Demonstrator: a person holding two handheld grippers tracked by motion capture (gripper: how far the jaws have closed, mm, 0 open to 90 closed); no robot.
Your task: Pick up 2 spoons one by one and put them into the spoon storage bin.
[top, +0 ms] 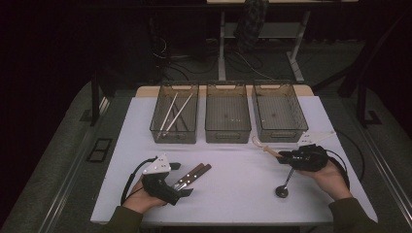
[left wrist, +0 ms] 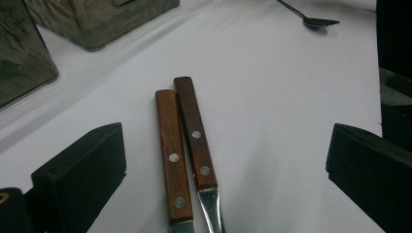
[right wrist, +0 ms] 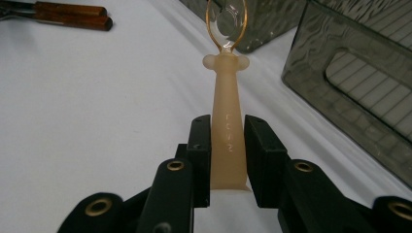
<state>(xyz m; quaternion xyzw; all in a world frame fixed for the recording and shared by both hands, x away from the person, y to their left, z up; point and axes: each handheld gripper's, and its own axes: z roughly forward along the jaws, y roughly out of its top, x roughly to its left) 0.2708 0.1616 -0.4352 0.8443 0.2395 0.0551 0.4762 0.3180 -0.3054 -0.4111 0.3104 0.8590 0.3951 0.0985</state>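
White desk (top: 233, 184) under dim light carries the work, with dark floor beyond. Right gripper (right wrist: 228, 141) fingers (right wrist: 200, 145) are narrow, clamped on the pale handle of a small spoon (right wrist: 227, 121), whose long axis runs straight ahead from them, its clear bowl pointing toward the rightmost of three smoky bins (top: 279, 111) just beyond. That right hand (top: 330, 177) lies low, wrist near the desk's front edge. Left gripper (left wrist: 218, 165) fingers (left wrist: 80, 170) stand wide, straddling two wooden-handled knives (left wrist: 187, 145) lying side by side, handles pointing away. A metal spoon (top: 285, 184) rests beside the right hand.
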